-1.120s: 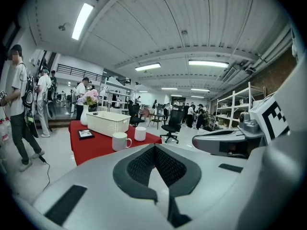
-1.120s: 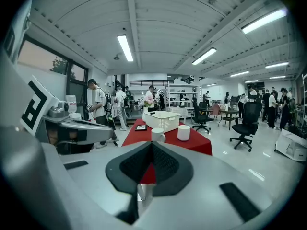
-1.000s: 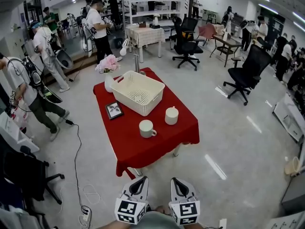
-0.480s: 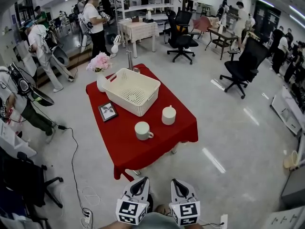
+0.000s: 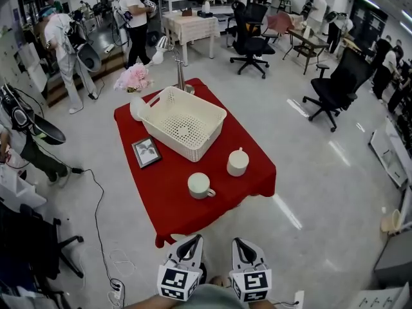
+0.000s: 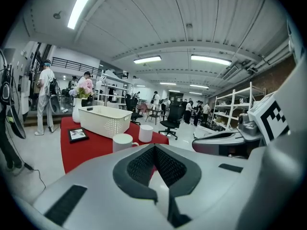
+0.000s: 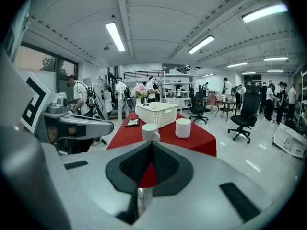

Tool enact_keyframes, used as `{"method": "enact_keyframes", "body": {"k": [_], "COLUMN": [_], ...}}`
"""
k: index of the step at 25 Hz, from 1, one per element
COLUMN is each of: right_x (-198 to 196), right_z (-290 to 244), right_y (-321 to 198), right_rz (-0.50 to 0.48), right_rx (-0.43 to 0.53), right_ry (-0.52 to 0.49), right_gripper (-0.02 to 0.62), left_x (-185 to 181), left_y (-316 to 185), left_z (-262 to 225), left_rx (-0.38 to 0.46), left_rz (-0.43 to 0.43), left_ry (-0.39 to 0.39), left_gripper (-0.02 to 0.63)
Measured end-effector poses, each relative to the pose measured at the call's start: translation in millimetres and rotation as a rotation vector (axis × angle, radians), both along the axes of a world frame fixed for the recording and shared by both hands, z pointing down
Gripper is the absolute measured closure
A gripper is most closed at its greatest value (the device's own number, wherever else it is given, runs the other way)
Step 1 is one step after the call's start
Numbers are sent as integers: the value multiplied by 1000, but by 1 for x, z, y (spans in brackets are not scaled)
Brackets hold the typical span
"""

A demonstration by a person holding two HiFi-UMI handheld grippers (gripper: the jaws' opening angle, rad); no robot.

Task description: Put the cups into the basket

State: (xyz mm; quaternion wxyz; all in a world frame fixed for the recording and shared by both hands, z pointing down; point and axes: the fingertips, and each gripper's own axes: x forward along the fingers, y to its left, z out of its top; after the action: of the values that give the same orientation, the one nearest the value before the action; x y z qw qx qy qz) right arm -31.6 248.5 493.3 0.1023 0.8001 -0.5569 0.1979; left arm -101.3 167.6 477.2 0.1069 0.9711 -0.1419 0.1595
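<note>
Red-clothed table (image 5: pixel 166 195) shifted lower in frame; white handled cup (image 5: pixel 199 185), white round cup (image 5: pixel 237 162) centre; white perforated plastic basket (image 5: pixel 198 149) above; left gripper (image 5: pixel 192 239), right gripper (image 5: pixel 239 242) pressed together, empty.

Red-clothed surface (image 5: pixel 168 201) carries a white basket (image 5: pixel 183 122) towards its far end. Both white cups sit outside it: handled cup (image 5: pixel 199 185) near the front edge, second cup (image 5: pixel 237 162) to its right. Picture frame (image 5: pixel 147 152) lies left of the basket, flower vase (image 5: pixel 134 82) at the far-left corner. Left tongs (image 5: pixel 192 242) and right tongs (image 5: pixel 239 243) are side by side at the frame bottom, short of the surface.
</note>
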Motion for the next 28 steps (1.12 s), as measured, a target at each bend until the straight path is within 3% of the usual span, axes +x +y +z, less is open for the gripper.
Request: {"method": "enact_keyframes", "body": {"k": [9, 18, 28], "right_x": [30, 56, 76], "right_z": [-10, -32, -44], "right_y": [-65, -107, -143], "right_rz": [1, 37, -11], "right_rx": [-18, -15, 9], "right_ry": [39, 88, 114], "right_gripper": [584, 584, 584], "left_x": [32, 63, 75], "left_y": [-67, -106, -143], "left_z": [-4, -20, -32], "left_rx": [-9, -1, 29], "left_rz": [8, 72, 25], "left_ry": [24, 63, 72], "left_gripper": [603, 603, 603]}}
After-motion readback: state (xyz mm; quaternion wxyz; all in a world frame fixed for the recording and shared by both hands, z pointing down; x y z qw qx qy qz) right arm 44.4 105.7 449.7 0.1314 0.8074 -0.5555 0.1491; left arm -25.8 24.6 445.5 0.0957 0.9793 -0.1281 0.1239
